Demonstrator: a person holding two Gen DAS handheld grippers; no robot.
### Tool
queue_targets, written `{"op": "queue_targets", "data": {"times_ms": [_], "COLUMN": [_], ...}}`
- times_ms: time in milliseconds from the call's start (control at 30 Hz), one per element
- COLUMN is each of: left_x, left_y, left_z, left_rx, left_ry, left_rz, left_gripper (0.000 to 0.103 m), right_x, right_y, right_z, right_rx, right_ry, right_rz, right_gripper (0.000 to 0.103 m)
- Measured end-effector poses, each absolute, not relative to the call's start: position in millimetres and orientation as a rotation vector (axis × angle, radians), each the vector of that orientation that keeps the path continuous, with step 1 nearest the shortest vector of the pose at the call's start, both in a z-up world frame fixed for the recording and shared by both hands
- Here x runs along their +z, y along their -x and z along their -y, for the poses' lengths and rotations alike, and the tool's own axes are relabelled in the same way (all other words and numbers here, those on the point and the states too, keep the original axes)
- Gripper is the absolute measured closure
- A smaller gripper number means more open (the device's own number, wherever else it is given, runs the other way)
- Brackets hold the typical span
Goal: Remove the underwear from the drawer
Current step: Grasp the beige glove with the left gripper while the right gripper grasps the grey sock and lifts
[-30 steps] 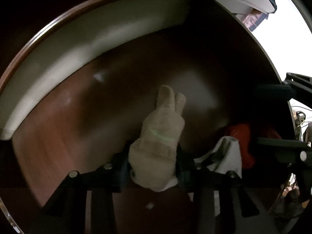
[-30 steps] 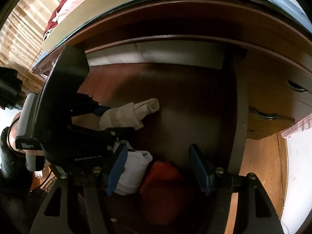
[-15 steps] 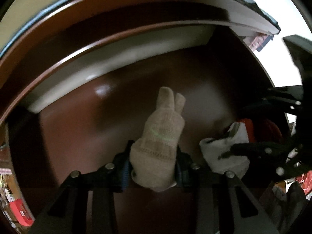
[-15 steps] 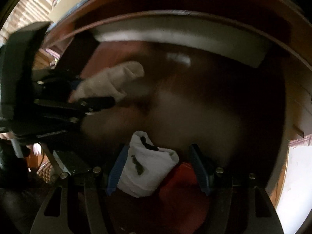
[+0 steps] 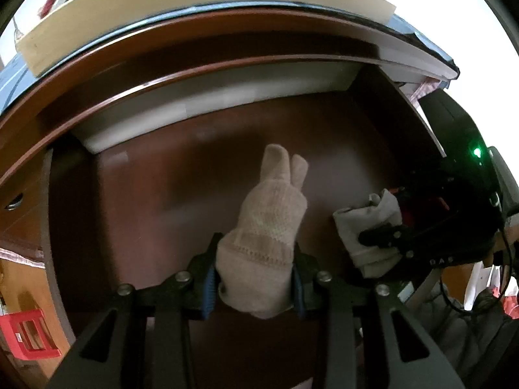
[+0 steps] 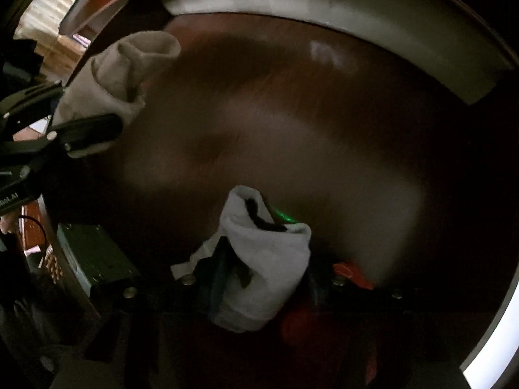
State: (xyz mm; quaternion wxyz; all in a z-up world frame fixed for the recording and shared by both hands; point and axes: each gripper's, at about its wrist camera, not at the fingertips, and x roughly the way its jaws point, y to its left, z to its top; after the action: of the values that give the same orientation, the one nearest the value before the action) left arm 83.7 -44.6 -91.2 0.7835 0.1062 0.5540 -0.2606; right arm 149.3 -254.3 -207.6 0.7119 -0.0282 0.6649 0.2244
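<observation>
My left gripper [image 5: 254,278] is shut on a rolled beige knitted garment [image 5: 266,227] and holds it above the brown drawer floor [image 5: 155,194]; it also shows at the left of the right wrist view [image 6: 123,64]. My right gripper [image 6: 264,278] is shut on a rolled white garment with dark marks [image 6: 262,259], low in the drawer; this roll also shows at the right of the left wrist view [image 5: 369,227]. A red garment [image 6: 350,272] lies beside and under the white roll.
The drawer has a white back wall [image 5: 211,103] and dark side walls [image 5: 389,123]. The desk top edge [image 5: 194,22] overhangs it, with a cream board on top. A red crate [image 5: 26,334] stands on the floor at the left.
My left gripper has pulled back and up with the beige roll, so more of the desk top shows. My right gripper has gone down into the drawer and closed on the white roll.
</observation>
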Motion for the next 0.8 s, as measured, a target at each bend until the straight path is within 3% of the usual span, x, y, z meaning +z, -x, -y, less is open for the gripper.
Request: {"op": "queue_targets", "data": {"times_ms": [67,167,300,800], "left_x": [-89.4,-88.6,-91.3,-64.4], "left_y": [-81.1,-74.8,-71.0,-64.6], "left_z": [42.1,28.2,25.7,28.8], "left_rx": [-0.565,-0.57,-0.568,-0.603], "left_ry": [-0.216,-0.198,-0.178,-0.115], "left_rz": [-1.188,-1.184,-1.18,-1.09], "left_gripper": [0.068,0.068,0.068,0.068], "right_x": [-208.2,-207.7,-201.2,-140.1], "right_y": [-150.9,-150.9,-146.0,-138.7], "right_z": [252.9,249.8,255.3,320.6], "right_rx": [0.498,0.504,0.495,0.414], "right_ry": [0.071,0.065,0.027,-0.486], "right_rz": [-1.483,-1.485,-1.431,-1.086], "right_gripper": [0.062,0.074,0.079,0.079]}}
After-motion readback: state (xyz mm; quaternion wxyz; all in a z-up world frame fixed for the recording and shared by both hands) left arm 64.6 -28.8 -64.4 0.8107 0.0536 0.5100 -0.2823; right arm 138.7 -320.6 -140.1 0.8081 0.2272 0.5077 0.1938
